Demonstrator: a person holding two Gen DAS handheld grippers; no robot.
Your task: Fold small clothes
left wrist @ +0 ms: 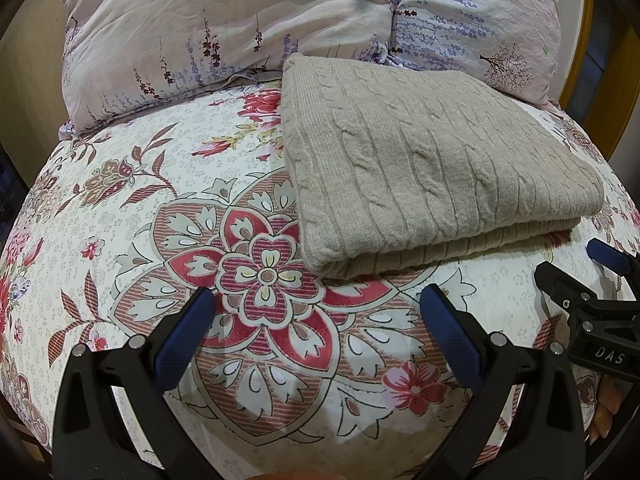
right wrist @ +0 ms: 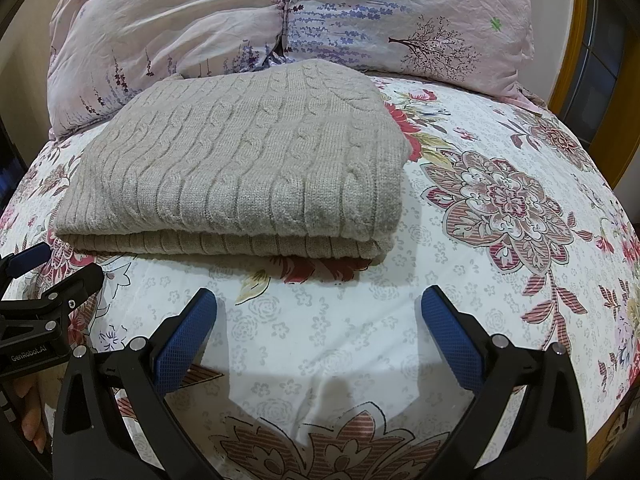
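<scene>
A beige cable-knit sweater (left wrist: pixel 420 168) lies folded into a thick rectangle on the floral bedsheet (left wrist: pixel 160 208); it also shows in the right wrist view (right wrist: pixel 240 164). My left gripper (left wrist: pixel 318 300) is open and empty, hovering over the sheet just short of the sweater's near left corner. My right gripper (right wrist: pixel 319 300) is open and empty, just in front of the sweater's near folded edge. The right gripper shows at the right edge of the left wrist view (left wrist: pixel 592 280), and the left gripper shows at the left edge of the right wrist view (right wrist: pixel 36 280).
Two pale floral pillows (left wrist: pixel 248 24) (right wrist: pixel 400 20) lie against the head of the bed, right behind the sweater. A yellow wooden frame (right wrist: pixel 576 60) stands at the far right. The sheet (right wrist: pixel 500 200) stretches right of the sweater.
</scene>
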